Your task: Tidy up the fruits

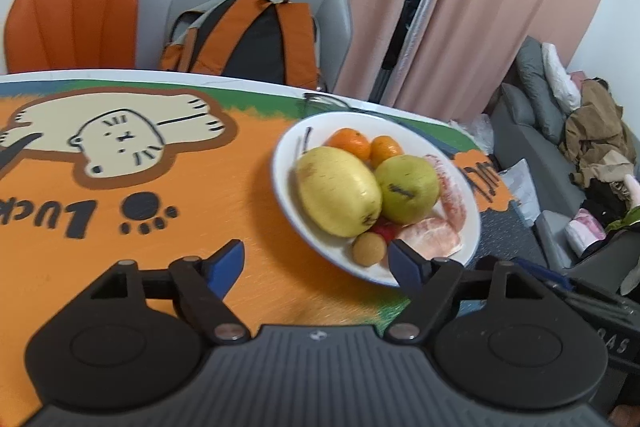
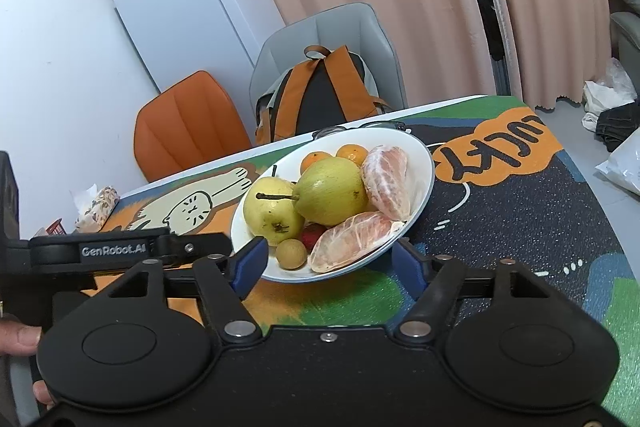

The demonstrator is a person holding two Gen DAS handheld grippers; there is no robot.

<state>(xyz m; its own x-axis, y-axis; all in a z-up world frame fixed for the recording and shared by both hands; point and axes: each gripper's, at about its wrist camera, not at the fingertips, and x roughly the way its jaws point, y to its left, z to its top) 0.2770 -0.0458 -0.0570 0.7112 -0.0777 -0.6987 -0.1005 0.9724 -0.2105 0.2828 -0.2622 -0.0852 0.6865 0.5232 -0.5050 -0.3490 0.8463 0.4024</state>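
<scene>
A white plate (image 1: 288, 195) (image 2: 424, 163) on the printed table mat holds a yellow pear (image 1: 338, 191) (image 2: 272, 211), a green pear (image 1: 408, 189) (image 2: 332, 191), two tangerines (image 1: 350, 143) (image 2: 352, 151), two peeled pomelo pieces (image 1: 434, 237) (image 2: 356, 241), a small brown longan (image 1: 368, 248) (image 2: 292, 254) and a red fruit (image 2: 312, 235). My left gripper (image 1: 316, 267) is open and empty, just in front of the plate's near rim. My right gripper (image 2: 328, 265) is open and empty, its blue fingertips either side of the plate's near edge.
A grey chair with an orange backpack (image 1: 248, 39) (image 2: 316, 87) and an orange chair (image 1: 72, 15) (image 2: 188, 131) stand behind the table. A tissue pack (image 2: 96, 207) lies at the table's left. A sofa with clothes (image 1: 580, 155) is to the right, a white fridge (image 2: 192, 7) at the back.
</scene>
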